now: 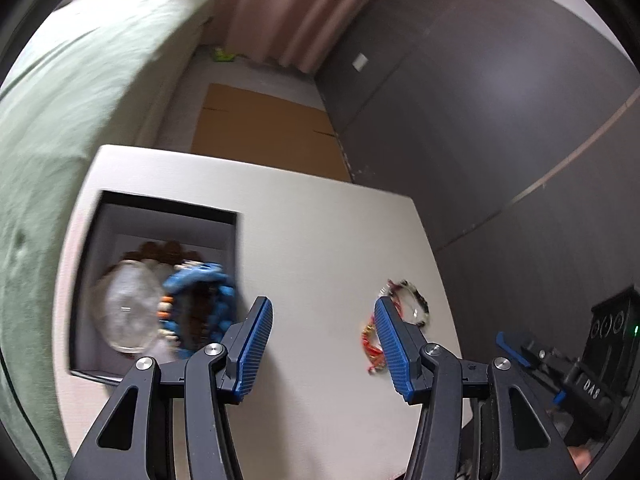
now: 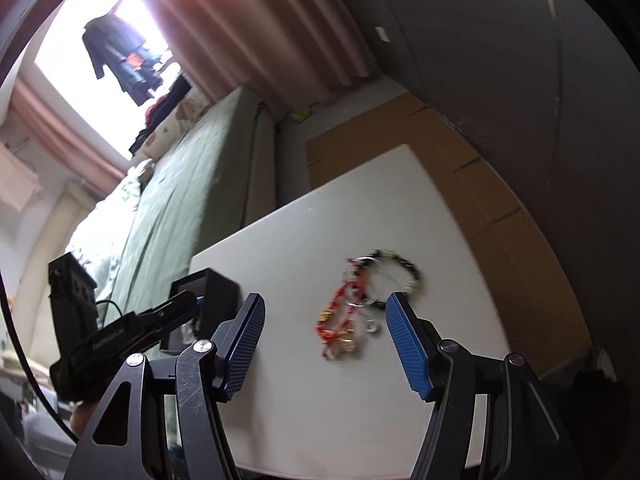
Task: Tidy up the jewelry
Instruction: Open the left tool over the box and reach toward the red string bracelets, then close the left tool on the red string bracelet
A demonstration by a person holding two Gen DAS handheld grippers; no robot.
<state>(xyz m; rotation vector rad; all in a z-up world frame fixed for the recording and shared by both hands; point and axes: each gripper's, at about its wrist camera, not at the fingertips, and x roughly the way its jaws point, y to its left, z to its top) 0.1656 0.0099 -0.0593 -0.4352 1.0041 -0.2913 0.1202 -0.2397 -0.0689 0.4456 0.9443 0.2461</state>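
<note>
The right gripper (image 2: 322, 344) hung wide open and empty above the white table (image 2: 280, 248), its blue pads (image 2: 408, 344) clear of everything, with the small heap of jewelry just ahead between the fingers: a red beaded piece (image 2: 340, 308) tangled against a dark beaded bracelet (image 2: 396, 272). To do this pickup well, it seemed wise to come down over a single strand, pinching the red piece at its near end so the bracelet was not dragged along. The left gripper (image 1: 324, 344) was likewise spread wide, holding nothing, over the table between the heap and the open box (image 1: 168, 208), where blue beads (image 1: 200, 280) and a clear round piece (image 1: 128, 308) already lay.
</note>
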